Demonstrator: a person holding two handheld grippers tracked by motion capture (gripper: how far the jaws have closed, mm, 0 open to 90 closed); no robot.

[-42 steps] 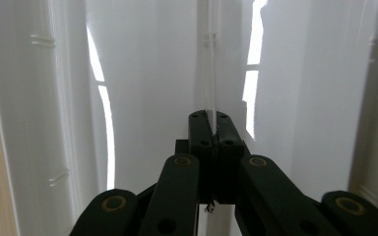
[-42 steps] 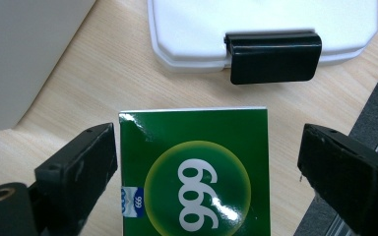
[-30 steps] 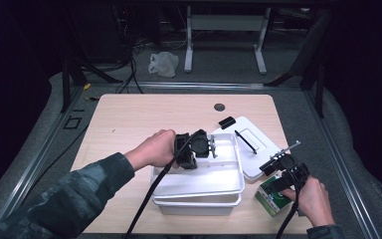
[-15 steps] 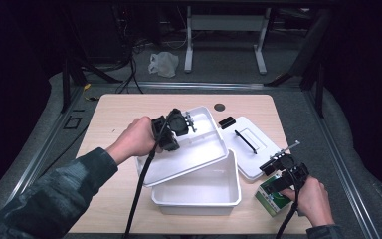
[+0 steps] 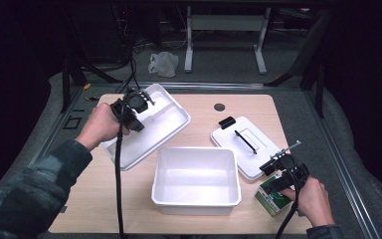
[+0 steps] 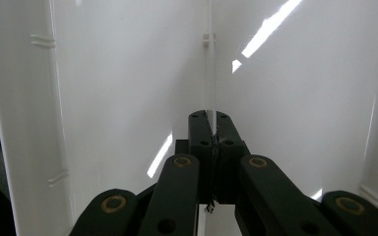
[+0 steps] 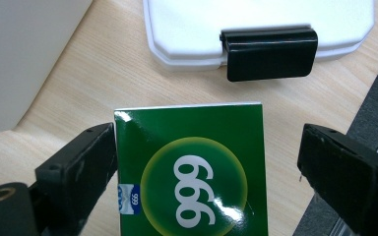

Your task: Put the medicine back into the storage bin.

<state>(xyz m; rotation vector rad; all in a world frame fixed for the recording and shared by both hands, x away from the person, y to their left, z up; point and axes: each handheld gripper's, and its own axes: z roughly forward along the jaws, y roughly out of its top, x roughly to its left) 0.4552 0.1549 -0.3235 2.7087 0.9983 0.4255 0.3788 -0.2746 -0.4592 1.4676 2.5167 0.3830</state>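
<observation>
Holding white inner tray (image 5: 151, 130) clamped by thin wall, left hand-held gripper (image 5: 129, 107) keeps tray lifted over table (image 5: 104, 199) left side, clear of white bin (image 5: 196, 181). Right hand-held gripper (image 5: 283, 174) straddles green box (image 5: 273, 194) at front right, jaws wide, one pad touching. Tray removal done; set-down and box grasp remain.

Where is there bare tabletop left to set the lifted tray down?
The widest bare patch is the table's left front, beside the white bin. A smaller strip runs along the far edge, between the tray in the left gripper and the lid. The right front is crowded: lid, green box, right gripper.
</observation>
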